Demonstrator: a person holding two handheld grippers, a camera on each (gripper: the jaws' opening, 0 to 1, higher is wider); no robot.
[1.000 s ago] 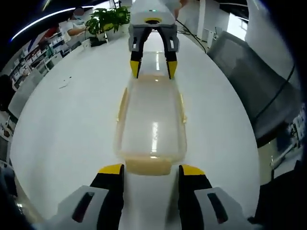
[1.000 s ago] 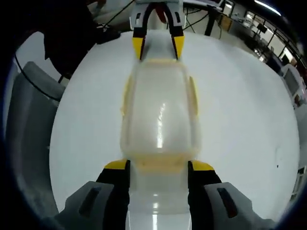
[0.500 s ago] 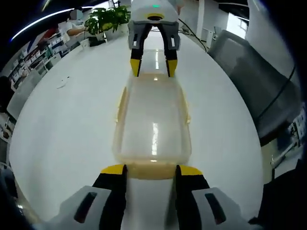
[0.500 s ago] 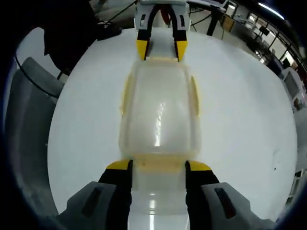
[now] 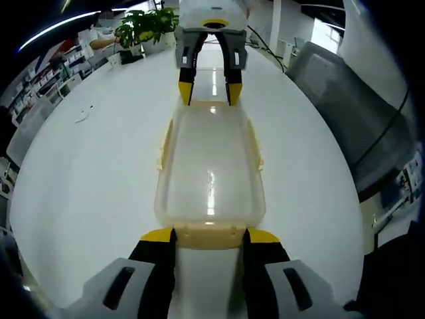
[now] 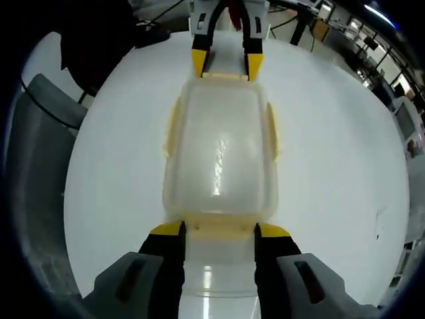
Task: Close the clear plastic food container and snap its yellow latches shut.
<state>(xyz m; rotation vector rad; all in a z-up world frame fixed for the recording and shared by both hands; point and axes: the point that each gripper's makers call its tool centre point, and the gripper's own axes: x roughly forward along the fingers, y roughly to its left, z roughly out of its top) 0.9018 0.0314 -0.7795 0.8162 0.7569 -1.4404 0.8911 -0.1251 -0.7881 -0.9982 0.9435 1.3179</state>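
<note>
White table (image 5: 86, 173), container (image 5: 210, 173) end-on between 2 opposed, parted tongs (image 5: 209, 234).

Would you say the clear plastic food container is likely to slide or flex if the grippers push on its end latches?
Probably it slides: the container looks empty, so light, on a glossy white table. The right gripper and left gripper at opposite ends should brace it. Its thin translucent lid may flex slightly.
</note>
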